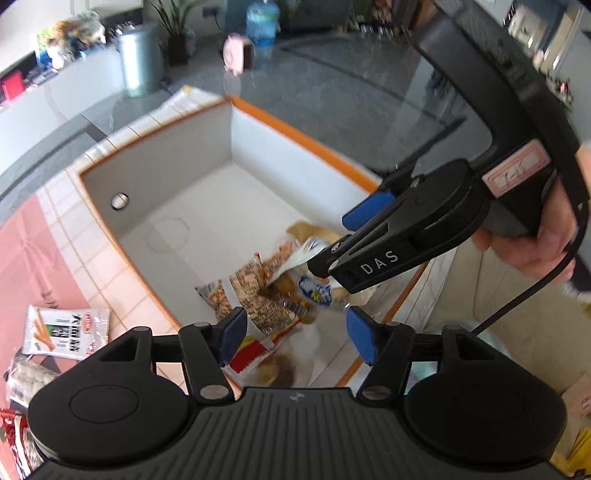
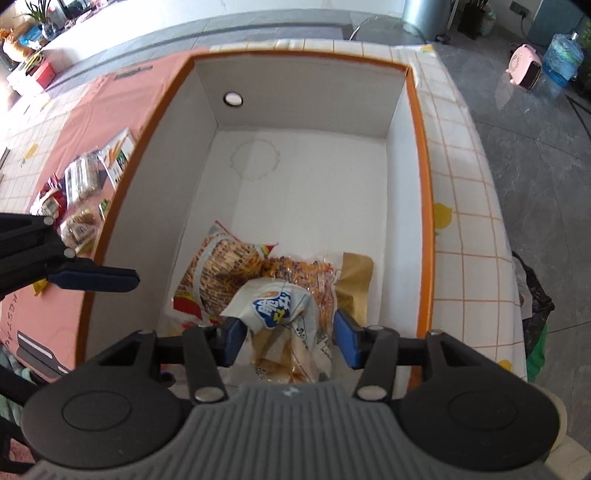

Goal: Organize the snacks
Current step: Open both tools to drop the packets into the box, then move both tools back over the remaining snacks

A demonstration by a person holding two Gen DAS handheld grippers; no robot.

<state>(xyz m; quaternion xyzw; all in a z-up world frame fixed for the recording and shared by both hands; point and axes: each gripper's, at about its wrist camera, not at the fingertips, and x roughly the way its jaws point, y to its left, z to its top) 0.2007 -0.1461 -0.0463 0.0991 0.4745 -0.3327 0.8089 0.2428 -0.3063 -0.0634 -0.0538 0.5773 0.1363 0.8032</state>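
A white box with an orange rim [image 2: 421, 155] stands on the tiled tablecloth; it also shows in the left wrist view [image 1: 295, 136]. Several snack bags lie in its near corner, among them a brown printed bag [image 2: 218, 273] and an orange bag [image 2: 306, 277]. My right gripper [image 2: 288, 336] is open above a white bread bag with a blue logo [image 2: 284, 314], which lies between the blue pads. In the left wrist view the right gripper [image 1: 332, 251] reaches into the box over that bag [image 1: 314, 291]. My left gripper [image 1: 295, 328] is open and empty above the box's near corner.
More snack packets lie on the pink cloth left of the box [image 2: 81, 181], including a white stick-snack pack [image 1: 66, 332]. A metal bin [image 1: 140, 55], a water bottle [image 1: 262, 18] and a pink heater [image 2: 524, 66] stand on the grey floor beyond.
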